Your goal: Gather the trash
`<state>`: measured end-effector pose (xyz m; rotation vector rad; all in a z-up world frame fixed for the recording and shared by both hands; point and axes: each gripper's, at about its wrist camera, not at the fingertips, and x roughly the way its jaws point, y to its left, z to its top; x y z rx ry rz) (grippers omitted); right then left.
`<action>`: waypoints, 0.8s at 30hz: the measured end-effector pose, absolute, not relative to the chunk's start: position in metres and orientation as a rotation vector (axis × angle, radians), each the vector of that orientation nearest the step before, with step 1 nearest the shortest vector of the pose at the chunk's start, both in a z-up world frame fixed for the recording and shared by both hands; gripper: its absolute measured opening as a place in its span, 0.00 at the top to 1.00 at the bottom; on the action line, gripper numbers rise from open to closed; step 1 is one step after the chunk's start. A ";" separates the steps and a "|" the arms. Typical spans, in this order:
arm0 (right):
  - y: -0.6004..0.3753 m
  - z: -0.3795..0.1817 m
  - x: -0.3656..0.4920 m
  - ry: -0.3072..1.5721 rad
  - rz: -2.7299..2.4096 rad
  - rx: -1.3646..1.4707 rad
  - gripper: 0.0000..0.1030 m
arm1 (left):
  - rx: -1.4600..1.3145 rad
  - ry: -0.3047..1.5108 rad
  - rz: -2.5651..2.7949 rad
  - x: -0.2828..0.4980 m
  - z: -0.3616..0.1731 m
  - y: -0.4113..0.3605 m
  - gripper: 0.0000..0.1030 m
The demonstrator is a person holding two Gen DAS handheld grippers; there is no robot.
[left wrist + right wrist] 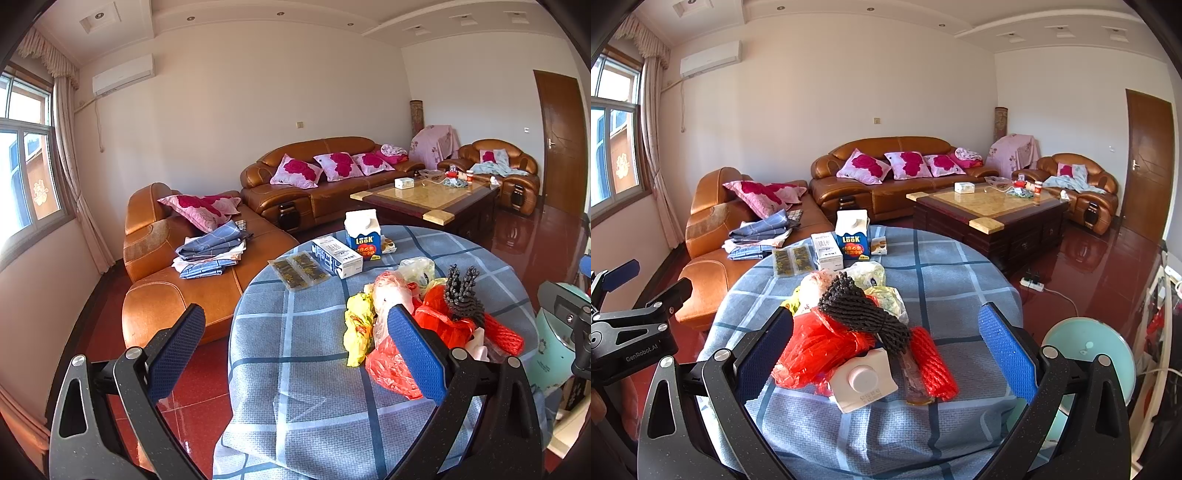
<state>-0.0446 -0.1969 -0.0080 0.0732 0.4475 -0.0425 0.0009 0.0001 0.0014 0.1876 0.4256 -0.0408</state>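
Note:
A heap of trash lies on a round table with a blue checked cloth (pixel 960 269): a red plastic bag (pixel 816 347), a black foam net (pixel 864 314), a red foam net (pixel 932 363), a white carton with a pink cap (pixel 864 380), and yellow bags (pixel 358 328). My right gripper (pixel 886 354) is open, its jaws on either side of the heap's near end. My left gripper (pixel 295 350) is open above the table's left part, its right finger (pixel 417 354) beside the red bag (pixel 391 365). The left gripper also shows at the left of the right wrist view (pixel 631 295).
At the table's far side stand a blue LOOK carton (pixel 854 236), a white box (pixel 827 251), flat snack packets (pixel 792 260) and a small packet (pixel 879 245). A mint-green appliance (pixel 1089 354) stands right of the table. Brown sofas (pixel 886 173) and a coffee table (pixel 990 206) lie beyond.

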 end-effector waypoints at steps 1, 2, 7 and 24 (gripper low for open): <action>-0.197 -0.008 -0.045 0.448 -0.042 0.073 0.04 | 0.189 0.425 -0.041 0.001 0.001 0.000 0.06; -0.197 -0.008 -0.044 0.448 -0.043 0.072 0.04 | 0.189 0.425 -0.041 0.001 0.001 0.000 0.06; -0.197 -0.009 -0.044 0.451 -0.043 0.073 0.04 | 0.190 0.427 -0.041 0.001 -0.002 0.002 0.06; -0.198 -0.010 -0.043 0.452 -0.043 0.072 0.04 | 0.193 0.428 -0.039 0.002 -0.004 0.002 0.06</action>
